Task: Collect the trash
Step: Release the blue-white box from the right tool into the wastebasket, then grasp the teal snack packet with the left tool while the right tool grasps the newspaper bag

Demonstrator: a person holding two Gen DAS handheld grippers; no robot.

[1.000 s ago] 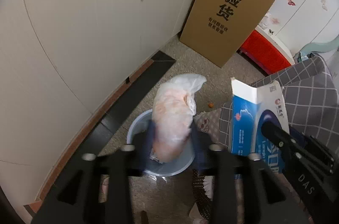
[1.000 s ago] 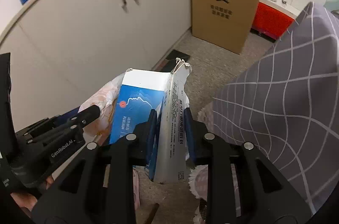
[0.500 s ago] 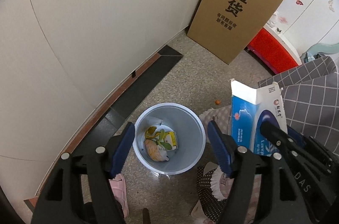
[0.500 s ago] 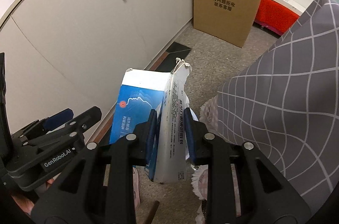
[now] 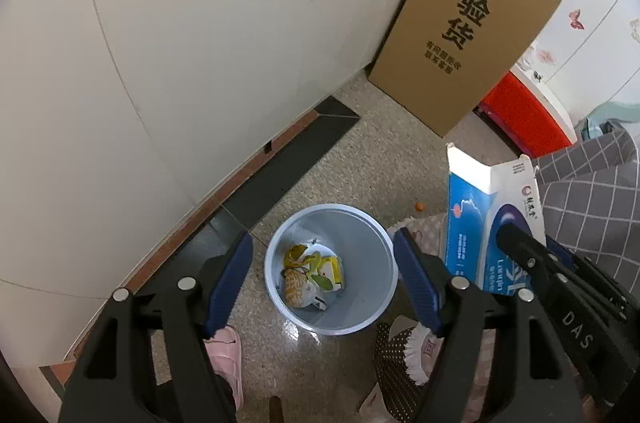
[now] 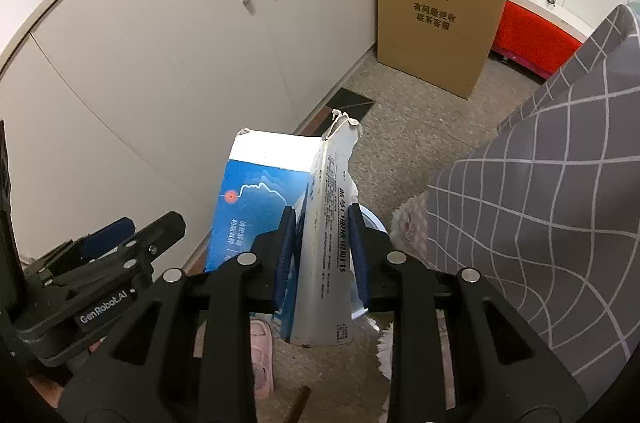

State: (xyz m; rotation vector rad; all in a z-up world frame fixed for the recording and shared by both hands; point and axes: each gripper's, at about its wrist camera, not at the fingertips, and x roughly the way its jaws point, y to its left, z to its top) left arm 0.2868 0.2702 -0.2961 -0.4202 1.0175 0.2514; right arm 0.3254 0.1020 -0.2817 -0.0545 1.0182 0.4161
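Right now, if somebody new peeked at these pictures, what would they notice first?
Probably the blue and white carton, standing upright between the right gripper pads, whose jaws are opening. Next, the pale blue trash bin on the speckled floor, framed by the open, empty left gripper, with yellow wrappers at its bottom. Behind, a tall brown cardboard box with big black characters leans against the white cabinets.

Below my left gripper (image 5: pixel 323 277), the bin (image 5: pixel 376 243) on the floor holds wrappers (image 5: pixel 310 275); carton (image 5: pixel 480 223) right of it, cabinet (image 5: pixel 200 43) behind.
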